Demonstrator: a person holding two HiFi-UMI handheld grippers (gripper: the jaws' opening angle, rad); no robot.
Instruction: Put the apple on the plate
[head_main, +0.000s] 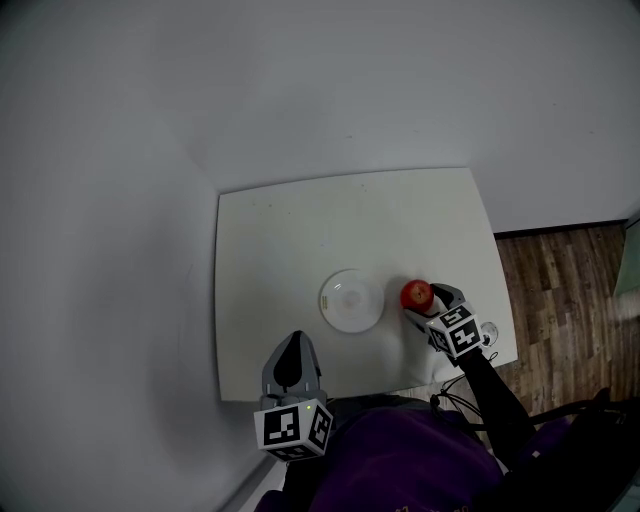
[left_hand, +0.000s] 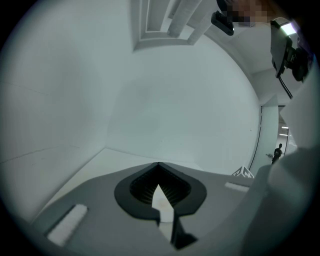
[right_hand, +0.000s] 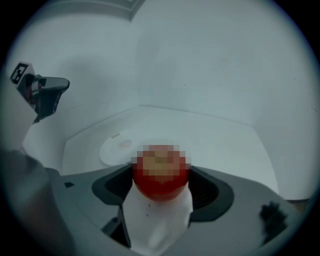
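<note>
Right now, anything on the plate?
Nothing: the plate is bare. The apple is beside it, gripped in the right claw. The table beneath the plate is covered.

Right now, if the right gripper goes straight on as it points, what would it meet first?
The apple: it sits between the fingers of the right gripper. Beyond it the line seems to cross bare table; the plate lies to its left, though depth is unclear.
</note>
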